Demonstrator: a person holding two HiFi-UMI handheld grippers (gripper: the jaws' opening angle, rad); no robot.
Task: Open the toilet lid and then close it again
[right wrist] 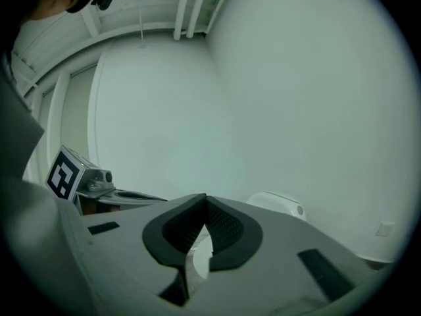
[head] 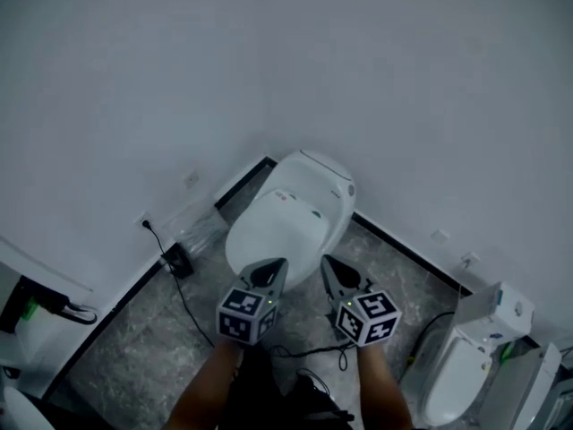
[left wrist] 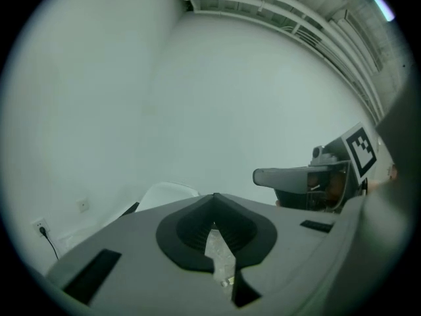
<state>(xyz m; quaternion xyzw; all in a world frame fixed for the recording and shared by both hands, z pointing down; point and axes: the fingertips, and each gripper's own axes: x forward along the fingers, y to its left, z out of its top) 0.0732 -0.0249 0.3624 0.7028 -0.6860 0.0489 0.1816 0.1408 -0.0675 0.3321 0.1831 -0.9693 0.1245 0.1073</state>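
Note:
A white toilet (head: pixel 288 215) stands in the room's corner with its lid (head: pixel 282 231) down. My left gripper (head: pixel 278 265) and right gripper (head: pixel 327 262) hang side by side above the toilet's front end, both shut with nothing between the jaws. In the left gripper view the shut left gripper (left wrist: pixel 214 198) points at the white wall, with the toilet's back (left wrist: pixel 168 194) just showing above it and the right gripper (left wrist: pixel 309 180) off to the right. In the right gripper view the shut right gripper (right wrist: pixel 205 199) also faces the wall, the toilet (right wrist: pixel 279 203) peeking above it.
A black cable (head: pixel 179 285) runs from a wall socket (head: pixel 145 222) across the grey floor. A clear plastic bag (head: pixel 201 222) lies left of the toilet. Another white toilet (head: pixel 466 365) stands at the right. White fixtures sit at the far left (head: pixel 27 330).

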